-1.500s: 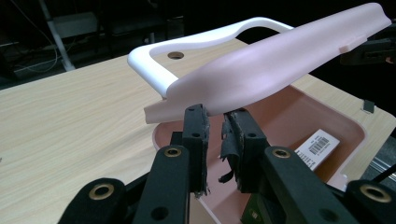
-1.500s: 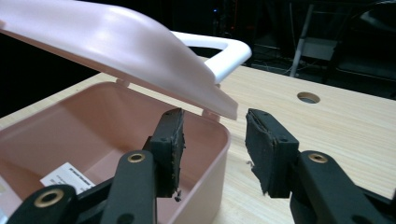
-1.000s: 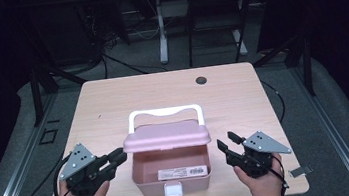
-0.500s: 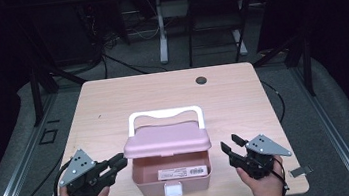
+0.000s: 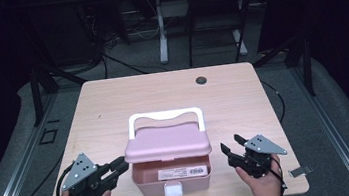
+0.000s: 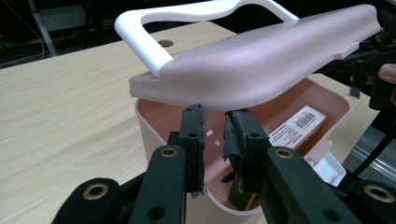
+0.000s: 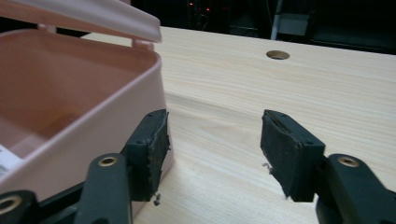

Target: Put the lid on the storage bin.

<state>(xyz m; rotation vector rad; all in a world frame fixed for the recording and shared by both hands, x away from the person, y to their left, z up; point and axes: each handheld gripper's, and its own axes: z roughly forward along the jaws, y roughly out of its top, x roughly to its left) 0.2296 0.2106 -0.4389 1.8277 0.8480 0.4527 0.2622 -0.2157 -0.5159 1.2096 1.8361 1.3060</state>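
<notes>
Pink box [image 5: 171, 171] sits near-centre on surface [image 5: 113, 105], lid [image 5: 165, 144] half-raised. L gripper [image 6: 215, 140] fingers nearly clenched, empty, at box wall; R gripper [image 7: 212, 149] released beside it. Next, I judge: lift lid fully.

The pale wooden worktop [image 5: 113, 110] has a matt, fine-grained laminate look, with a round dark grommet [image 5: 201, 80] set in it. Between the two claws stands a pink plastic storage box [image 5: 172, 176], smooth and softly satin, its raised pink plastic lid [image 5: 166, 144] faintly sheened, with a glossier white plastic handle [image 5: 165, 117]. Inside, ahead of the left claw [image 6: 215, 140], lies a white paper label [image 6: 296, 126], matt and printed. Both the left claw and the right claw [image 7: 212, 154] are matt black plastic with brass-coloured metal rivets; their pads [image 7: 289, 149] look like rough, frayed rubber or foam. Each claw carries a grey matt metal plate [image 5: 264, 145].
</notes>
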